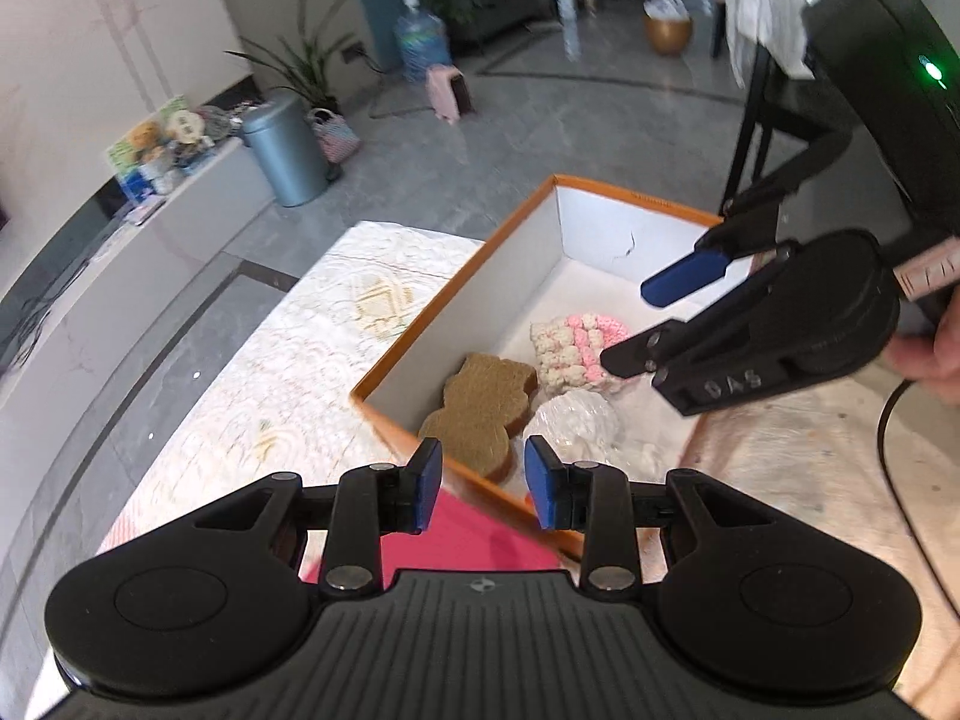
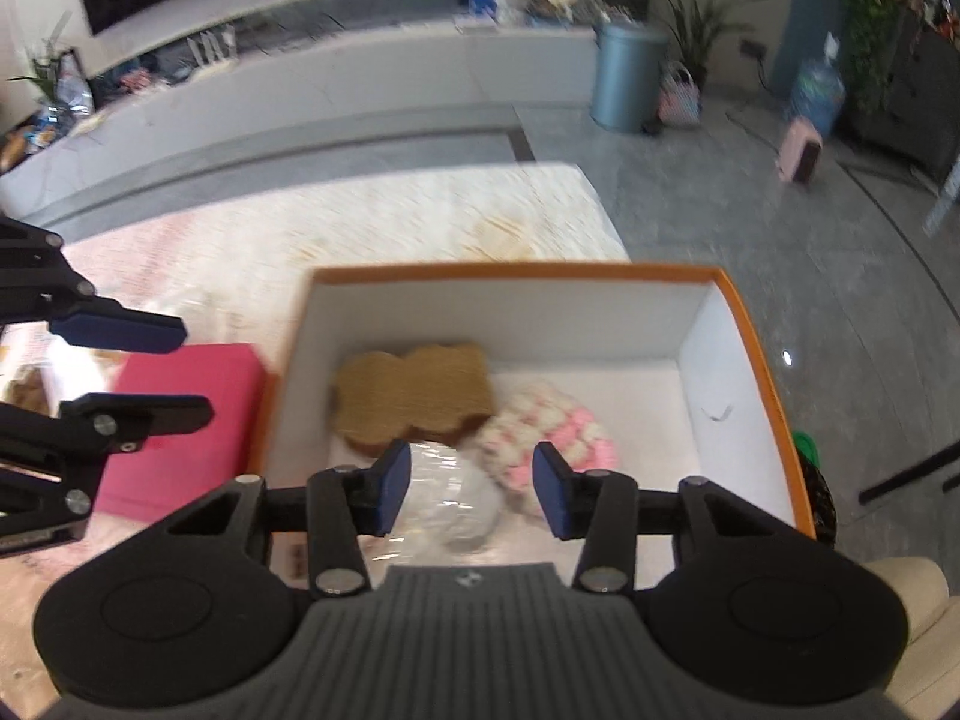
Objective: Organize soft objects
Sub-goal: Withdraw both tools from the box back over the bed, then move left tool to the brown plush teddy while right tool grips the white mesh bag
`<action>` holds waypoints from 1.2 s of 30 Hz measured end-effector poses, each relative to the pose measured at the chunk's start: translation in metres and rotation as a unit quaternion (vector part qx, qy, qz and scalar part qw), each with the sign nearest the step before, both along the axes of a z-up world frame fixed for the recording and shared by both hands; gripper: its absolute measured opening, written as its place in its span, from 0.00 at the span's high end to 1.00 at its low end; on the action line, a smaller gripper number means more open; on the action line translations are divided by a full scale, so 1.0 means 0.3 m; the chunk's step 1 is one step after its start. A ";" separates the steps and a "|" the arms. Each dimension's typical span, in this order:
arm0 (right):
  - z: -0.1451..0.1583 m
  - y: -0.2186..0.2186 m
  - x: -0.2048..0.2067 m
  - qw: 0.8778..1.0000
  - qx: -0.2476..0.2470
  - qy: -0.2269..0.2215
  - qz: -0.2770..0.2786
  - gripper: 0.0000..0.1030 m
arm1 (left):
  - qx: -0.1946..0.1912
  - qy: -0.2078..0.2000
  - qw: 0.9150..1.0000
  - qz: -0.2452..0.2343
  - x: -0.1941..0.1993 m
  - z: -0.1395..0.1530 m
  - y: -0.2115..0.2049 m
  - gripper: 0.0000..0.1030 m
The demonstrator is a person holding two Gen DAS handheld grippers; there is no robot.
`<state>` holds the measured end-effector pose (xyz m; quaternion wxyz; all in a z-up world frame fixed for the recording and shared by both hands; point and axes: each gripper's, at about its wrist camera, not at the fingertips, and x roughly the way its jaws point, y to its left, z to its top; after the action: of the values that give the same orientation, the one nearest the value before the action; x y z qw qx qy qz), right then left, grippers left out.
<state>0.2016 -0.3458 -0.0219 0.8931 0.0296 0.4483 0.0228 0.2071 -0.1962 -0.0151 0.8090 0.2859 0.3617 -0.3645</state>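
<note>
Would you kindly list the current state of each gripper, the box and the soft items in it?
left gripper: open, empty
right gripper: open, empty, over the box
orange box: lidless
brown sponge: lying in box
pink-and-white knit: in box
plastic-wrapped white item: in box
pink block: outside box

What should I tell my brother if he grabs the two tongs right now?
Left tongs: open, empty, over the near rim of the orange box.
Right tongs: open, empty, above the box.
In the box: brown bear-shaped sponge, pink-and-white knitted piece, white item wrapped in plastic.
Done: those three are in.
Left: the pink block lies outside, on the cloth beside the box; it may be next if it is soft.
</note>
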 end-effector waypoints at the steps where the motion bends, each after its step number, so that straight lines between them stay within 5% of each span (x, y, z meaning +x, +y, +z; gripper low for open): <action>1: 0.016 0.028 -0.021 1.000 0.002 -0.008 0.006 0.56 | -0.005 -0.002 1.000 0.009 -0.019 0.011 0.027 0.62; 11: 0.094 0.300 -0.199 0.993 0.053 -0.083 0.059 0.56 | -0.089 -0.011 0.985 0.145 -0.145 0.096 0.384 0.62; 17: 0.070 0.472 -0.256 0.986 0.088 -0.115 0.079 0.56 | -0.131 -0.033 0.949 0.284 -0.208 0.085 0.640 0.62; 23: 0.001 0.650 -0.272 0.983 0.088 -0.124 0.103 0.56 | -0.156 -0.018 0.916 0.369 -0.244 -0.002 0.841 0.62; 31: -0.120 0.815 -0.205 0.982 0.081 -0.089 0.144 0.55 | -0.160 0.002 0.885 0.438 -0.247 -0.136 1.055 0.62; 36: -0.169 0.892 -0.138 0.981 0.068 -0.078 0.166 0.49 | -0.151 0.009 0.879 0.453 -0.208 -0.185 1.113 0.61</action>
<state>0.1600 -0.0781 -0.0727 0.9051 0.0135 0.3734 0.2030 0.1448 0.1376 -0.0705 0.9160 -0.0378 0.3991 -0.0112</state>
